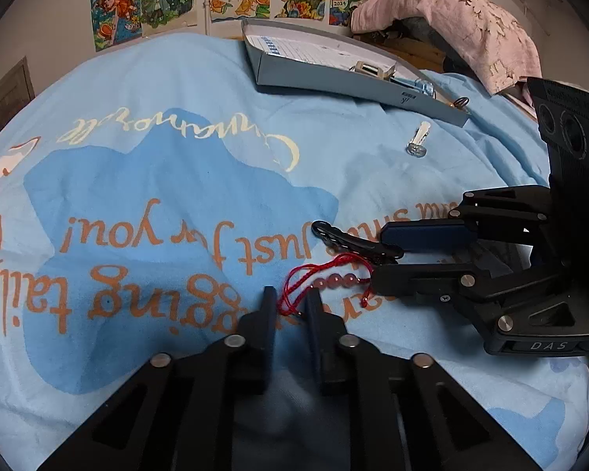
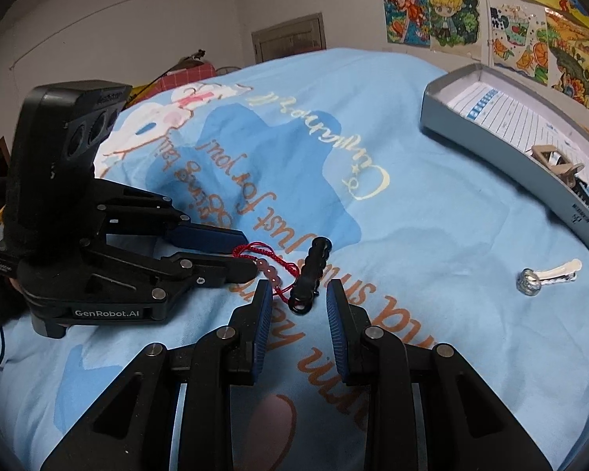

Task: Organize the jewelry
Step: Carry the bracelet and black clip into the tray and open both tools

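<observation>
Two pieces are in hand at once, which looks like the pick-up step of sorting loose jewelry into the box. At far left the left gripper (image 1: 291, 294) stands narrow, with the red loop of the bracelet (image 1: 333, 278) lying between its fingers. A thin gap shows on each side of the cord, so I cannot tell whether the pads are pinching it. The bracelet's pink beads trail rightwards across the bedspread (image 1: 137, 98), and its cord reaches the black clip (image 2: 310, 271).

The right gripper (image 2: 299, 294) is partly open and holds nothing. The clip's ring end sits between its fingertips, clear of both pads, and the rest of the clip lies ahead of them.

Further right a white clip (image 2: 549, 276) lies alone on the cloth. Beyond it the grey box (image 2: 502, 165) already holds a few clips.

Next, I judge, each gripper needs a firm close and a slow lift. Cord and black clip touch, so one may drag the other.

The two grippers crowd each other, with little room between them. To the right the bed is open apart from the white clip. The box's near wall must be cleared from above before anything is let go.
</observation>
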